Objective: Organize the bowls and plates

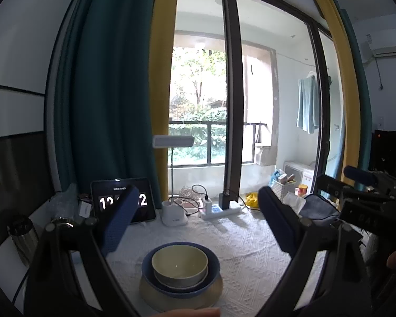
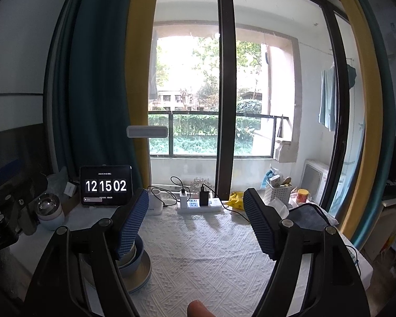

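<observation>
A cream bowl (image 1: 179, 265) is seen nested in a blue bowl (image 1: 180, 285), both stacked on a pale plate (image 1: 180, 297) on the white-clothed surface (image 1: 250, 245). The stack is centred between the fingers of the left claw (image 1: 195, 223), which is held open and empty just above it. The right claw (image 2: 195, 222) is also held open and empty, with the stack at its left finger and bare cloth ahead. The stacking is judged complete or nearly so. If the stack is to be moved, the plate rim should be gripped low and level, and the lift kept slow so the bowls are not shifted. The tablet clock (image 2: 106, 185) and power strip (image 2: 198, 206) behind should be avoided.
</observation>
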A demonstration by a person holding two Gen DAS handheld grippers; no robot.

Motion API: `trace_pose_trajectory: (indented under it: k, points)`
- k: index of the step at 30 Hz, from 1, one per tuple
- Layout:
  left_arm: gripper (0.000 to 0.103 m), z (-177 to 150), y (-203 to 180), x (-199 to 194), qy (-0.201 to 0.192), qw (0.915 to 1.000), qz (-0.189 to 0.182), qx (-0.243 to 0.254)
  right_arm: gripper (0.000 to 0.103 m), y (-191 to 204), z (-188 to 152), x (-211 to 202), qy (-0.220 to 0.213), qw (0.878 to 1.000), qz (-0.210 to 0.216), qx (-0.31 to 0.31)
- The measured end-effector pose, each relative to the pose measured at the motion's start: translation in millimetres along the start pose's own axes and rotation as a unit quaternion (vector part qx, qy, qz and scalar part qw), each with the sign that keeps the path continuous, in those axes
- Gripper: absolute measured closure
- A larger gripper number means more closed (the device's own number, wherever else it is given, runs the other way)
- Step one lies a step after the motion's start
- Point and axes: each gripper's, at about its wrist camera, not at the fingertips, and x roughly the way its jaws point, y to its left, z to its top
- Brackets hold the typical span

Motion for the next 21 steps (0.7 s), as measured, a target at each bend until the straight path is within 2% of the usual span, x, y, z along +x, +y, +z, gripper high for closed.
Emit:
trace_pose_trajectory:
  k: [13, 21]
  points:
    - [0.01, -4.3, 5.0, 8.1, 0.024, 0.9997, 0.001, -0.009, 0.026, 1.9, -1.4, 2.4, 0.004, 1.0, 0.002, 0.003]
    - [0.01, -4.3, 4.4, 8.3, 0.025, 0.9997, 0.003, -0.009, 0.026, 1.6, -1.9, 2.8, 0.004, 1.0, 0.003, 0.003]
